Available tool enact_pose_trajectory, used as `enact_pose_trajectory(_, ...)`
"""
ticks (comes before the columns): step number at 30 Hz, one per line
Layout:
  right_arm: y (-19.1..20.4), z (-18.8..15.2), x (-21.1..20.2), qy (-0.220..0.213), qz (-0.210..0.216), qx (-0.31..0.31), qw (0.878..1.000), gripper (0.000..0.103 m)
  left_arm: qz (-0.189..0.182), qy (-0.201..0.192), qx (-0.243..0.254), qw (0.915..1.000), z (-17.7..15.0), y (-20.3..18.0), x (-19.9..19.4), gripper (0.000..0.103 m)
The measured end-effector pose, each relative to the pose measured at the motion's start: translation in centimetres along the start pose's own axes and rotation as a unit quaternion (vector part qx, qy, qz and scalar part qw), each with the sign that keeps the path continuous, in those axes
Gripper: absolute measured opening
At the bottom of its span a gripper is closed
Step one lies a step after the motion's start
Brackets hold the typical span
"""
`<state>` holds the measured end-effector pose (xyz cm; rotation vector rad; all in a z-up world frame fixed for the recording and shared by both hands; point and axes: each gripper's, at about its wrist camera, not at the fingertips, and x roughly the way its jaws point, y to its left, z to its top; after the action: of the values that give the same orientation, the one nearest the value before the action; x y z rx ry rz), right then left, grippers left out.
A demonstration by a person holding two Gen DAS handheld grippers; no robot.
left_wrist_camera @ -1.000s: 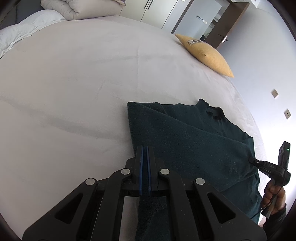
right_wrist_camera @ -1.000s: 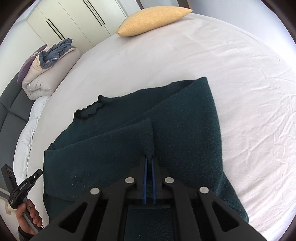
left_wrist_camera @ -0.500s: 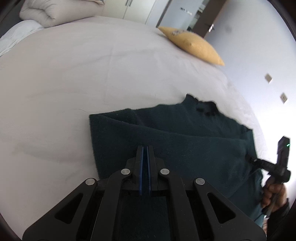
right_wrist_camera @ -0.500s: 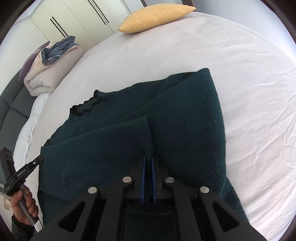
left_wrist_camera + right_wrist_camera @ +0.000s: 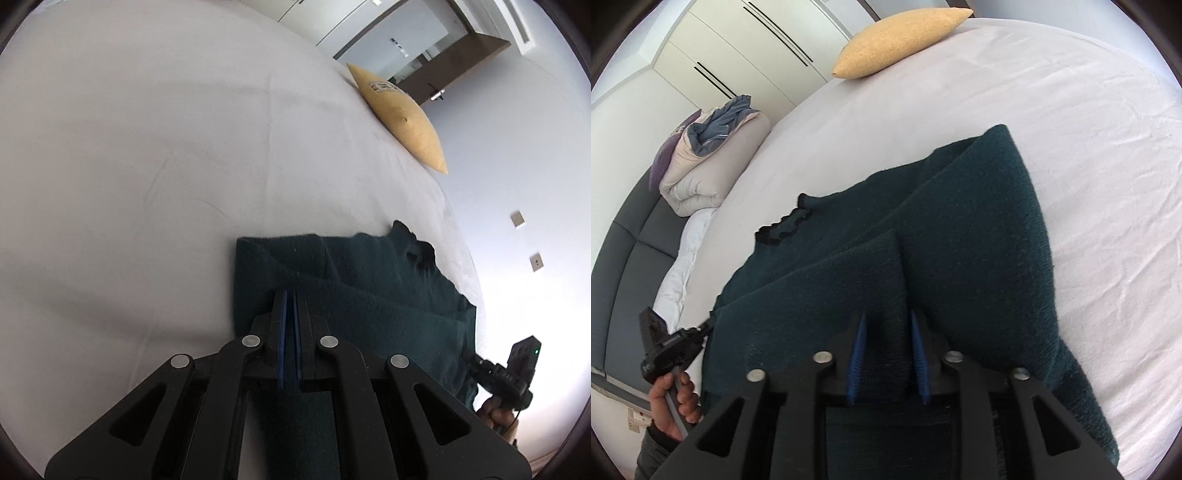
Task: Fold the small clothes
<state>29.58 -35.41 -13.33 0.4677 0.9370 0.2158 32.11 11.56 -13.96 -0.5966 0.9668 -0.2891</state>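
While my left gripper [image 5: 290, 295] pinches the sweater [image 5: 960, 236] edge on the bed [image 5: 1071, 110], my right gripper [image 5: 886, 325] gapes open over its folded flap; the fold line runs straight ahead.

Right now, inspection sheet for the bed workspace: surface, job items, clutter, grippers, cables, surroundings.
Surface: white bed sheet, lightly wrinkled.
Job's things: dark green sweater lies on the sheet, partly folded, one layer laid over the body; black-trimmed collar exposed.
Clutter: yellow pillow at the far edge; folded duvet with grey-blue fabric on top.
Grippers: left gripper shut on the sweater's edge; right gripper open, fingers either side of a fold.
Cables: thin cord hangs below the right gripper's handle in the left wrist view; its end is out of view.
Surroundings: white wardrobe doors, grey headboard, brown door.
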Motion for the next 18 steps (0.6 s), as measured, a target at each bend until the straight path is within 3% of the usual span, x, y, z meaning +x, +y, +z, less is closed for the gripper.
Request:
enact_pose_trajectory(2, 0.4, -0.2, -0.2, -0.003, 0.008, -0.006, 1.0, 0.049, -0.013, 0.002, 0.004, 0.9999, -1.4, -0.5, -1.0, 0.002)
enact_pose_trajectory(5, 1.0, -0.9, -0.7, -0.005, 0.002, -0.017, 1.0, 0.053, -0.004, 0.013, 0.045, 0.9989, -4.1, -1.9, -1.8, 0.002)
enact_pose_trajectory(9, 0.6, -2.0, -1.7, -0.005, 0.004, -0.013, 1.0, 0.054, 0.008, 0.031, 0.085, 0.9959, -7.7, -2.7, -3.0, 0.002)
enact_pose_trajectory(18, -0.1, -4.3, -4.6, -0.009, -0.016, 0.0, 1.0, 0.054, 0.016, 0.039, 0.065, 0.997, -13.1, -2.6, -6.4, 0.003)
